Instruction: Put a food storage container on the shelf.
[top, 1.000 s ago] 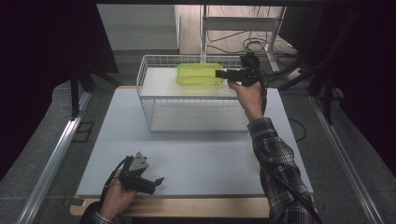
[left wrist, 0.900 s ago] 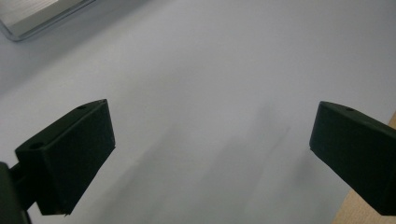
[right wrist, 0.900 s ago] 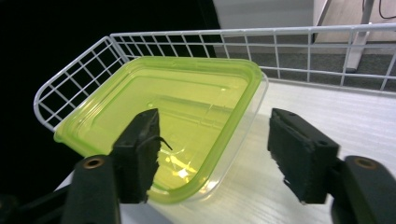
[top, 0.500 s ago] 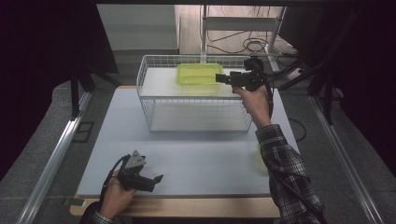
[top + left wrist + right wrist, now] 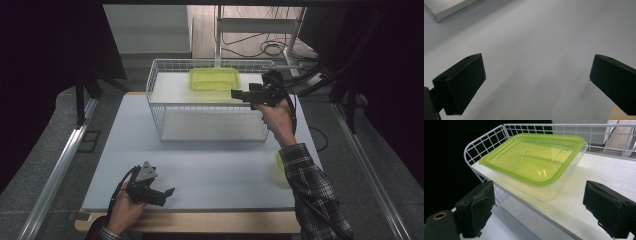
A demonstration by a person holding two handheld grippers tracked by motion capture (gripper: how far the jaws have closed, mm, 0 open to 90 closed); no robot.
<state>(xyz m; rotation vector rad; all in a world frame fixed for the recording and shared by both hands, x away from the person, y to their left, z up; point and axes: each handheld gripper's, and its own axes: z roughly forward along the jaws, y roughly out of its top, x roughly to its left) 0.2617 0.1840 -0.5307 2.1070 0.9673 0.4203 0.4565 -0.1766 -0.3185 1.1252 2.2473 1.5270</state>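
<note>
Left gripper: we hold it low over the near left of the white table, jaws spread wide with nothing between them. We would leave it parked there, out of the way.

Wire basket: white, at the far middle of the table, a white shelf board inside it.

Green-lidded container: clear tub, lid on, sitting flat on the shelf board toward the basket's far side. We judge it set down and level.

Right gripper: just beside the container's right end, level, at the basket's right rim. Its jaws have just been opening and now stand wide, the container ahead of the pads and not between them. To finish the release well, we would draw straight back along the jaws, clear of the wire rim, without nudging the lid.
</note>
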